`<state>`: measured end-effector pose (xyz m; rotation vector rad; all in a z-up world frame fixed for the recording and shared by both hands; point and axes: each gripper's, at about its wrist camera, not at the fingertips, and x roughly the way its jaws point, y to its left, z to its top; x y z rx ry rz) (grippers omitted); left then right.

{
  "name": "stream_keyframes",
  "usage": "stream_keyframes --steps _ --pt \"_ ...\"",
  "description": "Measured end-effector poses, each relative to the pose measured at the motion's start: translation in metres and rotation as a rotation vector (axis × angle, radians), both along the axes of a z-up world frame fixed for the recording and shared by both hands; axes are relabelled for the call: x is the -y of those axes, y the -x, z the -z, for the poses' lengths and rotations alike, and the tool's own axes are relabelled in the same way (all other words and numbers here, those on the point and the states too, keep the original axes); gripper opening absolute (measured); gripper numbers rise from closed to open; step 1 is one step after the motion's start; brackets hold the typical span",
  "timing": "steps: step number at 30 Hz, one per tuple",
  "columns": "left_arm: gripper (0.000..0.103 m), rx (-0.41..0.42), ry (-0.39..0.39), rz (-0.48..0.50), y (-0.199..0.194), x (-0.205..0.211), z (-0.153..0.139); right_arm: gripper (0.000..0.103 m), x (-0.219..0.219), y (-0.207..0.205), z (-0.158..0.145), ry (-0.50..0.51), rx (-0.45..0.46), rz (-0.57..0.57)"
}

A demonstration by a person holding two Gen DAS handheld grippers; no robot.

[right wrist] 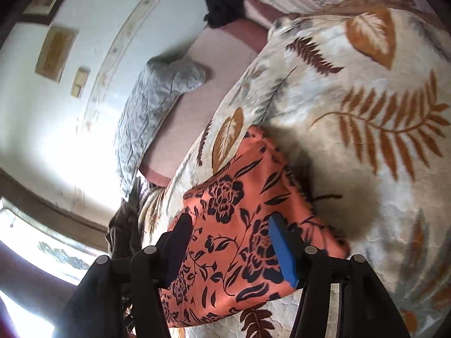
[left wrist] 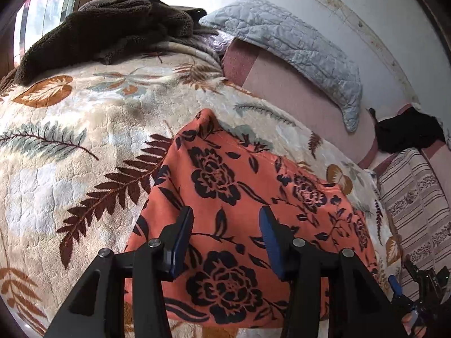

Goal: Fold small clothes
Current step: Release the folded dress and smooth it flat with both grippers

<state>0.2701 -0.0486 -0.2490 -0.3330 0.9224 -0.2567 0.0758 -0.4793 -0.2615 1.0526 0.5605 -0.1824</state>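
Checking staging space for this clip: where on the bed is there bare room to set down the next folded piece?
Free: the leaf-print blanket between the orange floral garment and the brown fleece pile, and the pink sheet strip below the grey quilted pillow. Crowded: the far corner with the black garment and striped bedding.

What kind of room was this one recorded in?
Most likely a bedroom: a plush leaf-print blanket covers a bed, a quilted grey pillow leans on the wall, and an orange floral garment lies on the blanket.
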Motion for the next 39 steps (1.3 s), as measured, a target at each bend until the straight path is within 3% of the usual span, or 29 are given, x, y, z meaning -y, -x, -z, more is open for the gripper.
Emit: stream_keyframes --steps 3,5,7,8,12,17,19,21,24,27,30,31,32,33,37,39 --pt "0.049 -0.121 -0.12 -0.047 -0.012 -0.003 0.032 0.058 -0.009 -0.027 0.014 -0.033 -0.043 -0.069" --pt "0.049 -0.087 -0.188 -0.016 -0.013 0.003 0.033 0.058 -0.017 -0.042 0.036 -0.051 -0.167 -0.081" --pt "0.051 -0.069 -0.275 0.027 -0.011 0.012 0.032 0.043 -0.016 -0.051 0.054 -0.037 -0.267 -0.072" --pt "0.051 -0.065 -0.294 0.039 -0.011 0.013 0.033 0.041 -0.016 -0.051 0.051 -0.006 -0.266 -0.067" --pt "0.051 -0.038 -0.325 0.059 -0.006 0.013 0.03 0.042 -0.023 -0.073 0.017 0.079 -0.116 -0.099" --pt "0.051 0.003 -0.361 0.04 -0.009 0.004 0.025 0.042 -0.044 -0.15 0.029 0.13 -0.185 -0.243" --pt "0.051 0.004 -0.401 0.001 -0.014 -0.004 0.028 0.037 -0.043 -0.172 0.049 0.14 -0.251 -0.228" --pt "0.053 -0.034 -0.381 -0.012 -0.019 -0.014 0.035 0.03 -0.035 -0.179 0.058 0.129 -0.241 -0.184" --pt "0.054 -0.036 -0.35 -0.016 -0.019 -0.019 0.034 0.034 -0.027 -0.166 0.05 0.034 -0.2 -0.15" --pt "0.053 -0.003 -0.374 -0.025 -0.015 -0.017 0.026 0.035 -0.021 -0.129 0.026 0.011 -0.117 -0.122" --pt "0.054 0.053 -0.345 -0.039 -0.007 -0.02 0.014 0.039 -0.014 -0.091 0.013 -0.057 -0.078 -0.111" --pt "0.055 0.072 -0.332 -0.032 -0.003 -0.02 0.009 0.046 -0.012 -0.074 0.012 -0.091 -0.057 -0.105" --pt "0.06 0.084 -0.314 -0.017 0.0 -0.019 0.006 0.069 -0.014 -0.057 0.013 -0.116 -0.05 -0.092" --pt "0.063 0.092 -0.3 0.0 0.004 -0.017 0.004 0.076 -0.015 -0.037 0.014 -0.133 -0.046 -0.076" --pt "0.072 0.116 -0.307 0.084 0.021 -0.002 0.001 0.075 -0.022 0.02 0.032 -0.263 -0.009 -0.065" --pt "0.08 0.075 -0.326 0.113 0.021 0.005 0.009 0.075 -0.027 0.028 0.046 -0.288 -0.054 -0.05"
